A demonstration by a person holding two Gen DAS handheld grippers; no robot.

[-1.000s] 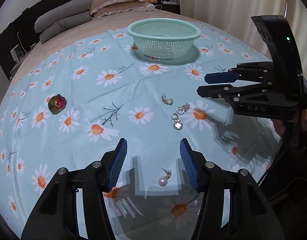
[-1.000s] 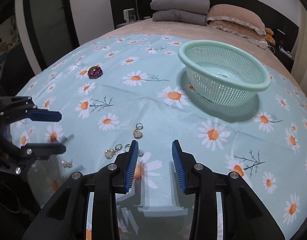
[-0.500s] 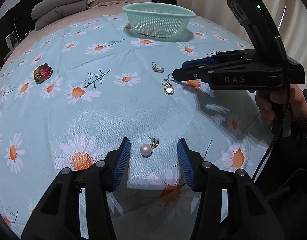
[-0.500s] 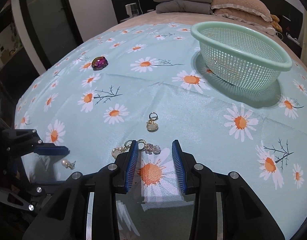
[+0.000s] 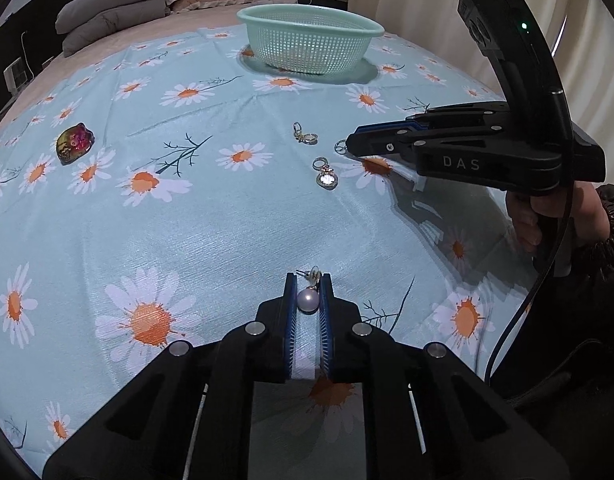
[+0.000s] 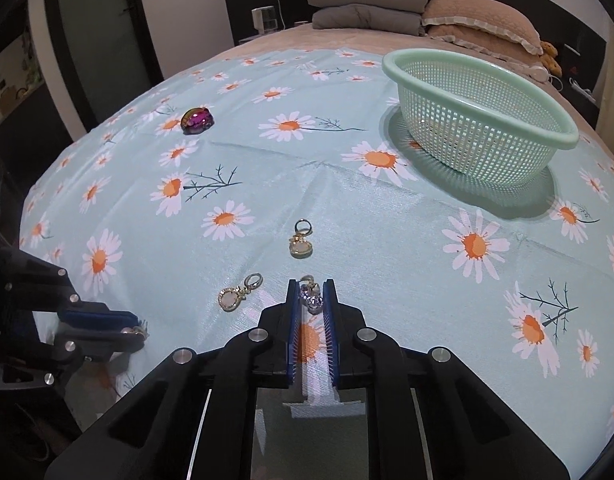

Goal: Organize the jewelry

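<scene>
My left gripper is shut on a pearl earring that rests on the daisy cloth. My right gripper is shut on a small silver crystal charm, also at cloth level; it shows side-on in the left wrist view. Two gold round pendants lie loose: one just beyond the right gripper, one to its left; both also show in the left wrist view. A mint green mesh basket stands farther back.
An iridescent purple brooch lies far left on the cloth, also in the left wrist view. Grey and beige pillows lie at the bed's head. Curtains hang beyond the bed's edge. The left gripper shows at the right wrist view's left.
Both grippers have come down to the cloth and shut: the left on the pearl earring, the right on the silver charm. Both were open half a second ago.
</scene>
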